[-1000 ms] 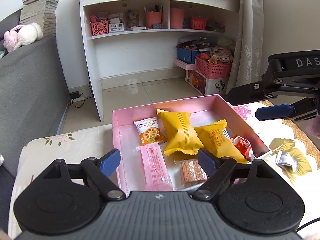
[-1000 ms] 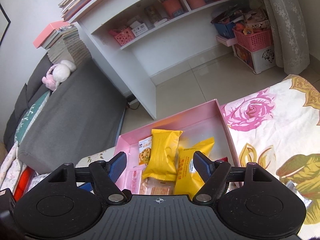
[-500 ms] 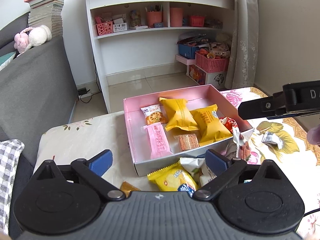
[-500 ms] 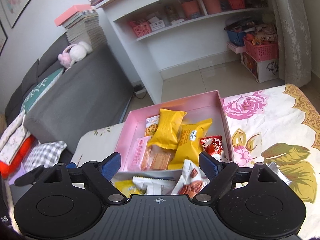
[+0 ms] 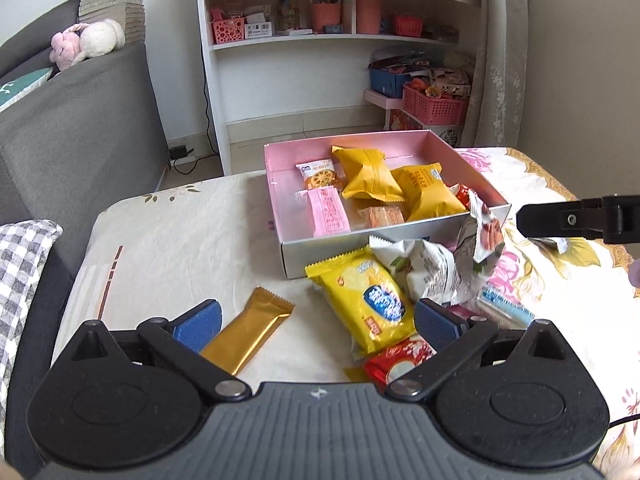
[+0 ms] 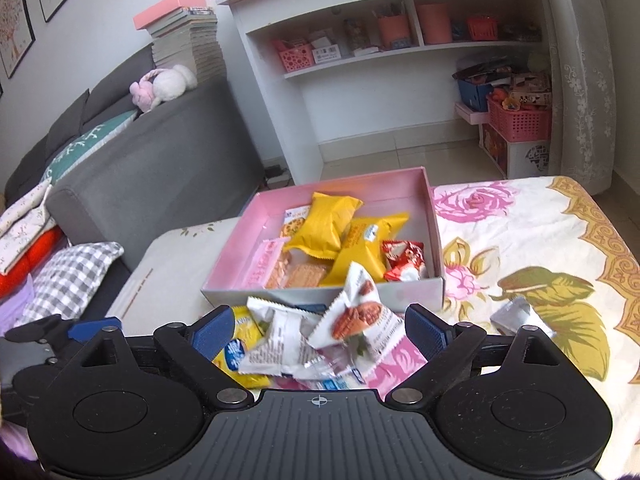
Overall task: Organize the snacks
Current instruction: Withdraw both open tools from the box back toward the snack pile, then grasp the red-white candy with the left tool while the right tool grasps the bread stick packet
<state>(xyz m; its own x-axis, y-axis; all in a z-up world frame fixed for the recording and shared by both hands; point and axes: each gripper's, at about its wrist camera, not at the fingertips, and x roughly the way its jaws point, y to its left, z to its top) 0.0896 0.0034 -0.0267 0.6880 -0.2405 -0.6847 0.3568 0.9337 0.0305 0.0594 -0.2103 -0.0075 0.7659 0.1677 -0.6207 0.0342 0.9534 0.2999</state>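
Note:
A pink box (image 5: 320, 254) stands on the flowered cloth, holding two yellow packets (image 5: 370, 176), a pink bar (image 5: 330, 214) and other snacks. Loose in front of it lie a gold bar (image 5: 248, 330), a yellow packet (image 5: 368, 300), white nut packets (image 5: 434, 270) and a red packet (image 5: 400, 364). My left gripper (image 5: 318, 322) hovers open over these, gripping nothing. My right gripper (image 6: 319, 330) is opening above the white nut packets (image 6: 356, 316) and the yellow packet (image 6: 244, 346); its pads touch neither. The box (image 6: 400, 292) lies just beyond.
A silver packet (image 6: 520, 316) lies on the cloth right of the box. A grey sofa (image 5: 80, 128) with a checked cushion (image 6: 72, 276) borders the left. Across the tiled floor stands a white shelf unit (image 5: 320, 64) with pink baskets (image 5: 434, 106). The right gripper's arm (image 5: 580, 220) reaches in.
Both grippers have drawn back from over the box and their jaws have spread wider. The loose snacks in front of the box have come into view.

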